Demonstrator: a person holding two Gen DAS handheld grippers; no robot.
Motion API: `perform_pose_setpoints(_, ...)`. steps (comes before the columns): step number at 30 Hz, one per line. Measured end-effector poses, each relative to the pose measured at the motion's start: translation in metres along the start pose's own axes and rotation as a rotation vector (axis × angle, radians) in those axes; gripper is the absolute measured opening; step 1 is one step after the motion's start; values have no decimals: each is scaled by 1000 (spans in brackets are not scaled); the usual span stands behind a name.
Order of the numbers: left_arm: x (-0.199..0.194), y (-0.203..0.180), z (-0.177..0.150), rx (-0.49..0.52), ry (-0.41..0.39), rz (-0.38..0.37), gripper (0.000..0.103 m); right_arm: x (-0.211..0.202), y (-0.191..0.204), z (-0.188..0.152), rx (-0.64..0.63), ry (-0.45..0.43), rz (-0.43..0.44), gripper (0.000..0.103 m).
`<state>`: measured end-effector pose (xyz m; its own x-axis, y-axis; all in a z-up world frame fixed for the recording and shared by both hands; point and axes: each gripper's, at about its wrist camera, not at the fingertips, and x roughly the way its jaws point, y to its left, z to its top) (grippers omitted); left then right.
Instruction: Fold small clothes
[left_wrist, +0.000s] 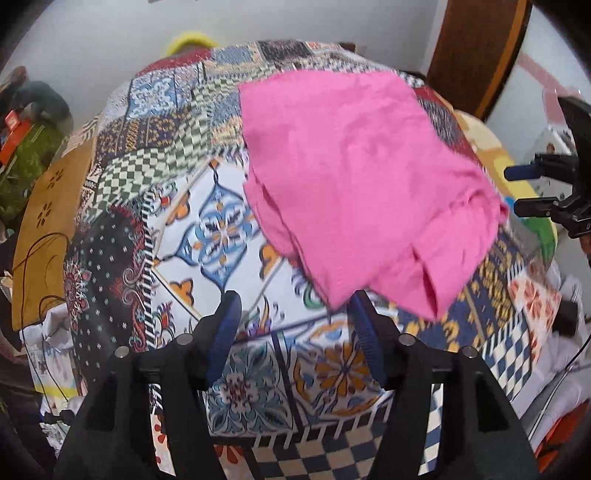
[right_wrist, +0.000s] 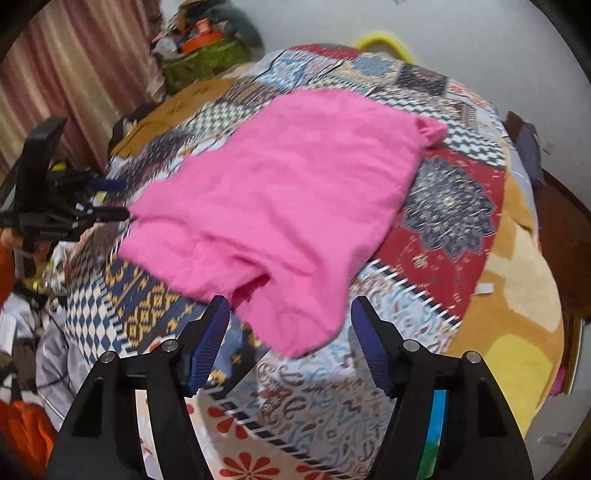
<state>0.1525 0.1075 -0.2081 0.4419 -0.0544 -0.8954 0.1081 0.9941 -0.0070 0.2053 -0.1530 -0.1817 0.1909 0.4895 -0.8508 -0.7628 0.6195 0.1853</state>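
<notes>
A pink garment (left_wrist: 354, 177) lies folded over on a patterned patchwork bedspread (left_wrist: 221, 229). My left gripper (left_wrist: 291, 310) is open and empty, its fingers just short of the garment's near corner. The garment also shows in the right wrist view (right_wrist: 288, 206). My right gripper (right_wrist: 288, 314) is open and empty, with the garment's near corner lying between and just beyond its fingertips. Each gripper shows at the edge of the other's view, the right gripper (left_wrist: 532, 188) at the garment's right side and the left gripper (right_wrist: 107, 199) at its left side.
The bedspread (right_wrist: 454, 206) covers a bed with a yellow blanket (right_wrist: 517, 295) underneath. Clutter with a green bag (right_wrist: 207, 59) and an orange box sits at the far side by pink curtains (right_wrist: 74, 74). A wooden board (left_wrist: 476, 48) stands at the back right.
</notes>
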Motion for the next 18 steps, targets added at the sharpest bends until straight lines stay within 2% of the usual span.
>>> perform_pose_setpoints(6,9,-13,6,51,-13,21,65,26,10,-3,-69,50,-22,65)
perform_pose_setpoints(12,18,-35,24,176,-74,17,65,36,14,12,-121,-5,-68,64)
perform_pose_setpoints(14,22,-40,27,208,-88,12,64,41,13,15,-129,-3,-58,63)
perform_pose_setpoints(16,25,-40,32,222,-87,-18,59,44,11,18,-121,-5,-36,56)
perform_pose_setpoints(18,28,-40,36,212,-75,-73,38,48,6,22,-93,-1,-5,36)
